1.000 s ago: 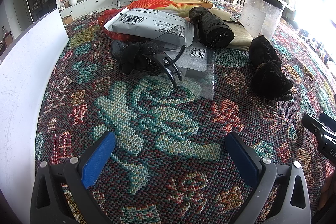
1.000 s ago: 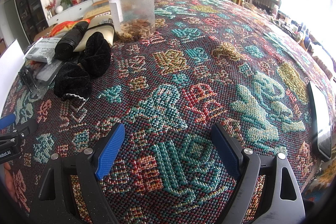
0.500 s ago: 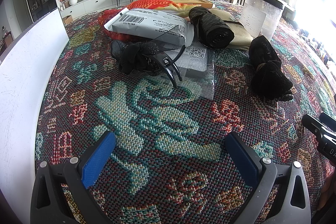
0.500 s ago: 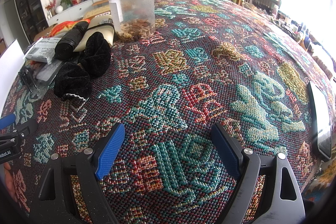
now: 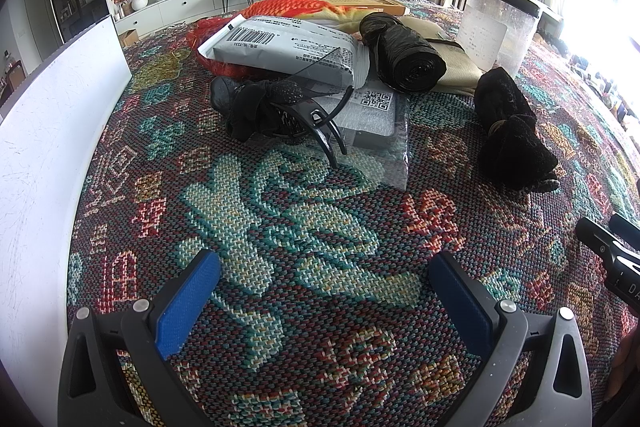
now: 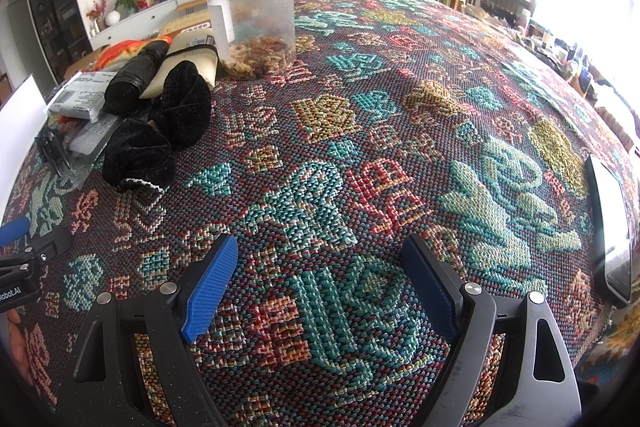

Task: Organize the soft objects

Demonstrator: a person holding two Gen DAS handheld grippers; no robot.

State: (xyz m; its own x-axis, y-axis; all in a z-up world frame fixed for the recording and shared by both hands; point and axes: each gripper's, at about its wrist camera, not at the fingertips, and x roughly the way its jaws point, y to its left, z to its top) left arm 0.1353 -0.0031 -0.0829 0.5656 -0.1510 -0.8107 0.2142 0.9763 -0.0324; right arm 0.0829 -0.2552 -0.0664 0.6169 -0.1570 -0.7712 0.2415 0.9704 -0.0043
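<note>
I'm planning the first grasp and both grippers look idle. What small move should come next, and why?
Probably ease the left gripper forward toward the black hair scrunchie straight ahead. Both the left gripper and the right gripper are open and hold nothing above the patterned cloth. The right one could take the black velvet pouch instead; that pouch lies off to its left.

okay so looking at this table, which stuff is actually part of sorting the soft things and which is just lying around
Part of the job:
black velvet pouch
black fabric bundle by the hair claw
left gripper and right gripper, both open

Just lying about:
black hair claw
clear jar with black lid
grey mailer bag
roll of black bin bags
phone
</note>
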